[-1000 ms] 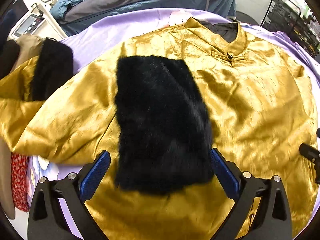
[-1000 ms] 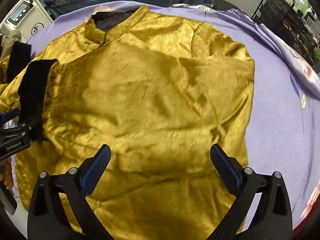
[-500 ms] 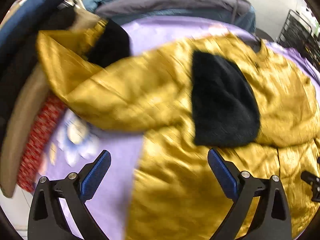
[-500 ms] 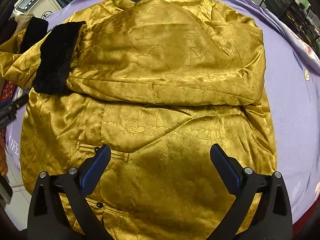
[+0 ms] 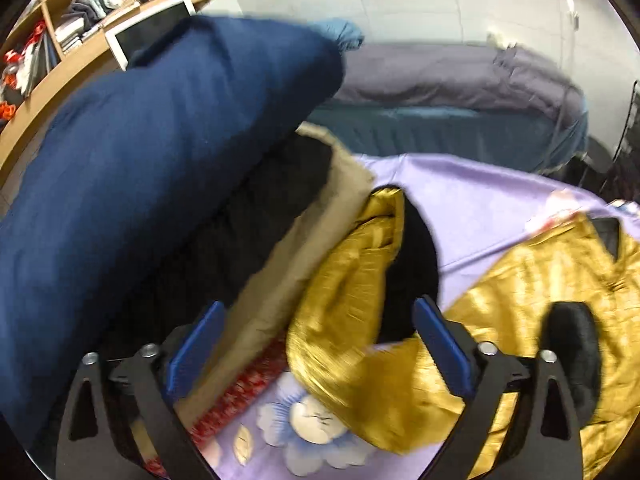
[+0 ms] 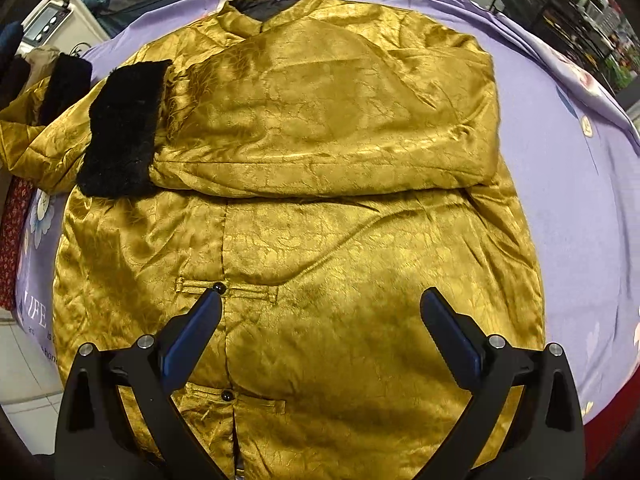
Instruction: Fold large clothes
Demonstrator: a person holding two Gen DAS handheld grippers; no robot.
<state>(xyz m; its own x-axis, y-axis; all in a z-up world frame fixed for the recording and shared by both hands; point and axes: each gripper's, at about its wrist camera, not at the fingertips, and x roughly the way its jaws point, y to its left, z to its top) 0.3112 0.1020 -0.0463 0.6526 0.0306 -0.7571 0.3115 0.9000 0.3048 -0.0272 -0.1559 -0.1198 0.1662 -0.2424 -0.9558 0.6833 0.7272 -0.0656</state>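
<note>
Both tongs I see spread apart and gripping nothing: the left tongs hang over the gold jacket's loose left sleeve at the bed's edge, the right tongs above its buttoned lower front. The jacket lies flat on the lilac bedsheet, its other sleeve folded across the chest, black fur cuff pointing left. Beside the loose sleeve sits a navy bundle.
</note>
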